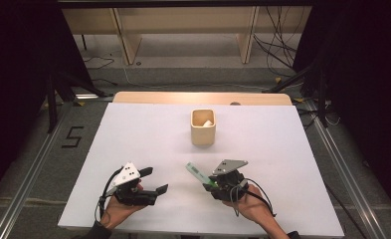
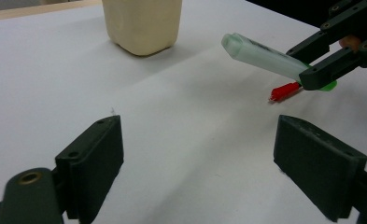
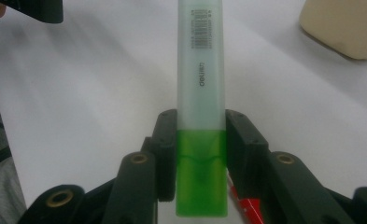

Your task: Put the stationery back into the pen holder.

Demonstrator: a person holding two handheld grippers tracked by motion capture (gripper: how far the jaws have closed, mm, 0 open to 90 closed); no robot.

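Observation:
A green highlighter (image 3: 201,93) with a frosted pale body and a bright green end is clamped between the jaws of my right gripper (image 3: 201,154). In the high view that highlighter (image 1: 197,173) sticks out up and to the left from the right gripper (image 1: 212,184), raised over the white table. A small red piece (image 2: 285,91) lies on the table under that gripper. My left gripper (image 2: 197,163) rests low over the table with its jaws wide apart and nothing between them; in the high view this left gripper (image 1: 155,180) is at the front left. A cream square cup (image 1: 203,127) stands mid-table.
The white table top (image 1: 148,134) reaches a front edge close behind both hands. Something pale lies inside the cup. Beyond the far edge are a wooden strip, wooden furniture legs and cables on the floor; dark stands flank the table.

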